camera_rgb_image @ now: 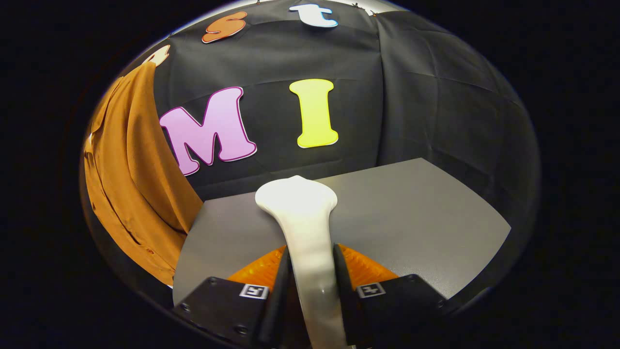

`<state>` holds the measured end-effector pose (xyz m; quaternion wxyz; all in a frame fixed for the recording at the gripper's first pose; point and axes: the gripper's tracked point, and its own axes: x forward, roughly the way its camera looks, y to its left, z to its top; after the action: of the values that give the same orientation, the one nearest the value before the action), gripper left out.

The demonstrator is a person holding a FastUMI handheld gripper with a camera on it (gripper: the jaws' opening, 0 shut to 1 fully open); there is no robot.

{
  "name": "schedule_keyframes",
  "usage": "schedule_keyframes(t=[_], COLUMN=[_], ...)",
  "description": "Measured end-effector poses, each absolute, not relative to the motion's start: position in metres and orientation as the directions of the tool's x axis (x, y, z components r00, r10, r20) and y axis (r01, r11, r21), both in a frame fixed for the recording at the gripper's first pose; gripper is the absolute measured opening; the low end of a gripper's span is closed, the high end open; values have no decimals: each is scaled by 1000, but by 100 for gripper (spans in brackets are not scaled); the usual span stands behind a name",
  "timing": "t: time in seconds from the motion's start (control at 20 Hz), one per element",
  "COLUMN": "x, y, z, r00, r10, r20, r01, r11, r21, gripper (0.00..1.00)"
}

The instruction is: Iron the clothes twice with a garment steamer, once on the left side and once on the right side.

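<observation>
My claw (310, 271) is clamped on the steamer (302, 218) over the table (411, 218), its head well apart from the shirt (131, 184) at left, so I judge both passes remain.

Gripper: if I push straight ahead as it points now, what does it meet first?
Likely the black cloth wall behind the grey table. The gripper, shut on the white steamer, points right of the brown shirt.

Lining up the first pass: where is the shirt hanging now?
The brown shirt hangs left of the gripper, beside the table, apart from the steamer it grips.
</observation>
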<state>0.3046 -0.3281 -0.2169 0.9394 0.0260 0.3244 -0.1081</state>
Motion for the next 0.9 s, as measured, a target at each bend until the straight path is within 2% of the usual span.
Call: schedule_keyframes(t=[0.15, 0.65, 0.9], x=[299, 261, 228], y=[-335, -320, -280], z=[-207, -126, -94], r00=[781, 864, 878], r10=[-198, -254, -294], r20=[-593, -435, -377], r01=[224, 268, 315], r11=[974, 963, 949], r21=[-30, -30, -7], gripper=[40, 39, 39])
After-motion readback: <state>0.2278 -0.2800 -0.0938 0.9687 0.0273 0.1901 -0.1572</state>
